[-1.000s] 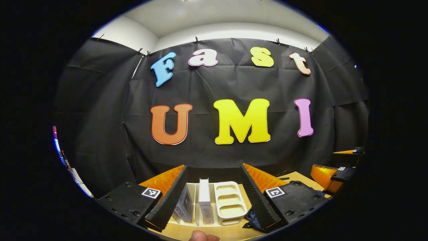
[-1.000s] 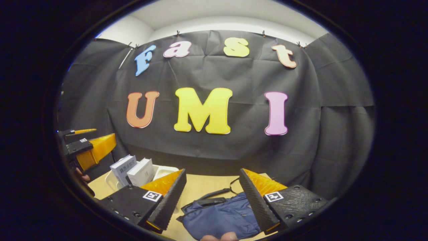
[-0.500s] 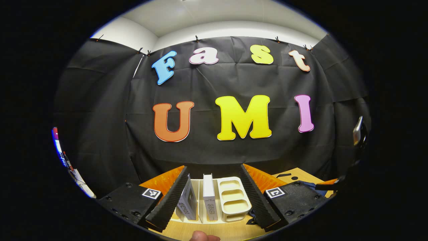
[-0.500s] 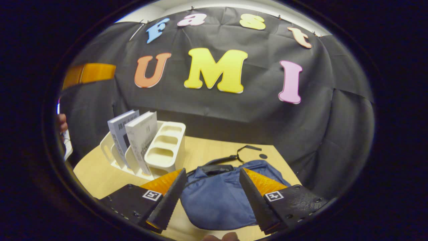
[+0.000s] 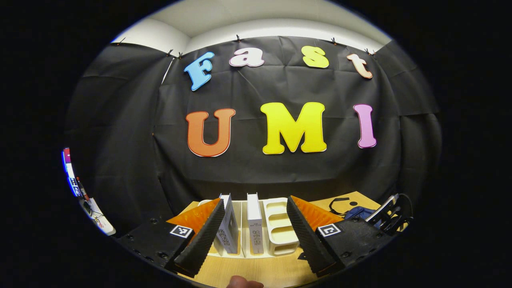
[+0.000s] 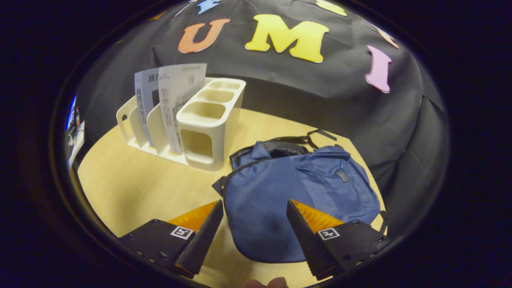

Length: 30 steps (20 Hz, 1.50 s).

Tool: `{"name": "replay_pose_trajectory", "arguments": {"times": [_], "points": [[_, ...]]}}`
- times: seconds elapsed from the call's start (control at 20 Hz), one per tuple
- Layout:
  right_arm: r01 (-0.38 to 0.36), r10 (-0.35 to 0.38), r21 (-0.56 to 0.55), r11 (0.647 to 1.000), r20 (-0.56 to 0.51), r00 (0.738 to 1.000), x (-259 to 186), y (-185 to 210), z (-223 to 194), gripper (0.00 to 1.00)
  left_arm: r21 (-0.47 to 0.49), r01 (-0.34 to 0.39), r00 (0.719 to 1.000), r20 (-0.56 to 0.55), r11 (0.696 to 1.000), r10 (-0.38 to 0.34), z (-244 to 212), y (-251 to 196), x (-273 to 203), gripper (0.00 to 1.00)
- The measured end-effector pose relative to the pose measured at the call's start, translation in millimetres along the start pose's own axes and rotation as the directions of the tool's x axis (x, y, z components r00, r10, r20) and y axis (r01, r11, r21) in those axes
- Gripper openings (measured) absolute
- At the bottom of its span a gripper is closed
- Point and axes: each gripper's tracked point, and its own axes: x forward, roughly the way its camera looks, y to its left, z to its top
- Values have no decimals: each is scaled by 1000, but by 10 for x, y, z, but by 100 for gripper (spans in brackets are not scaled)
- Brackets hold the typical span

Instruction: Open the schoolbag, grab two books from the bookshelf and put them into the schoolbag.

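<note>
A blue schoolbag [image 6: 296,196] lies flat on the wooden table [image 6: 132,188], its top edge toward the wall. My right gripper [image 6: 254,232] hovers open above the bag's near part, nothing between its fingers. A cream bookshelf [image 6: 208,120] stands left of the bag and holds two upright books [image 6: 176,100]. In the left gripper view the same bookshelf [image 5: 280,232] and two books [image 5: 254,224] stand straight ahead, framed by my open left gripper [image 5: 254,236], which is short of them. A corner of the schoolbag [image 5: 360,212] shows at the right there.
Black cloth walls close the table at the back and sides. A black strap [image 6: 308,138] of the bag trails toward the wall. Part of the other gripper's body [image 5: 390,218] shows at the right of the left gripper view. Bare tabletop lies left of the bag.
My right gripper has tilted down and risen over the bag, which now lies under it. The left gripper has edged closer to the bookshelf. Both stay open.
</note>
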Motion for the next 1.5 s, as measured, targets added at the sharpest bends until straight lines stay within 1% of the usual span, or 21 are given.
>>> {"name": "replay_pose_trajectory", "arguments": {"times": [0.1,0.15,0.25,0.3,0.4,0.45,0.5,0.55,0.6,0.7,0.8,0.9,0.95,1.0,1.05,1.1,1.15,1.3,1.4,1.45,1.5], "points": [[2,-3,-26,1000,-32,999,101,25,-116,96,-1,-7,1000,-7,1000,7,-19,28,-16,97],[5,-6,-37,999,-43,999,148,35,-168,98,-1,-11,1000,-9,1000,11,-29,43,-20,97],[17,-21,-61,998,-61,998,227,37,-246,98,2,-16,1000,-13,1000,16,-45,88,-34,97],[24,-29,-73,997,-71,997,267,35,-285,96,3,-18,1000,-14,1000,18,-43,102,-38,97],[41,-49,-96,995,-85,995,295,20,-342,98,5,-23,1000,-15,1000,23,-45,121,-38,97],[51,-60,-106,993,-84,995,310,13,-358,96,7,-24,1000,-14,1000,24,-44,129,-30,97],[64,-73,-113,992,-79,994,326,-9,-347,98,8,-25,1000,-13,1000,25,-43,140,-28,97],[78,-87,-117,990,-75,993,327,-43,-343,96,8,-25,1000,-12,1000,25,-41,143,-24,97],[93,-102,-121,988,-72,992,340,-81,-333,98,7,-23,1000,-13,1000,23,-38,150,-27,97],[109,-118,-131,985,-65,991,332,-122,-315,96,-1,-20,1000,-15,1000,20,-41,138,-21,97],[137,-143,-161,977,-25,989,278,-174,-209,95,-4,-21,1000,-16,1000,21,-40,139,-7,97],[194,-191,-197,961,31,981,213,-255,-85,93,-9,-19,1000,-20,1000,19,-56,125,3,97],[227,-221,-222,948,54,974,192,-303,-40,98,-11,-19,1000,-21,1000,19,-61,115,6,97],[261,-252,-251,932,70,965,182,-352,-4,93,-13,-19,1000,-21,1000,19,-62,115,6,98],[292,-280,-279,915,83,956,181,-389,18,98,-14,-18,1000,-21,1000,18,-66,112,1,97],[316,-305,-308,898,84,949,201,-416,11,93,-14,-17,1000,-20,1000,17,-63,102,-3,98],[328,-323,-333,884,71,944,230,-439,-45,93,-15,-17,1000,-21,1000,17,-59,96,-7,98],[318,-337,-347,882,4,941,312,-445,-245,94,-8,-23,1000,-21,1000,23,-59,118,-33,98],[308,-325,-346,886,10,946,350,-391,-225,94,-7,-28,999,-22,1000,28,-49,141,-45,97],[302,-321,-351,886,5,947,367,-374,-247,96,-7,-29,999,-25,1000,29,-58,148,-45,97],[287,-308,-353,890,-3,951,378,-337,-254,84,-8,-30,999,-29,1000,30,-78,151,-51,97]]}}
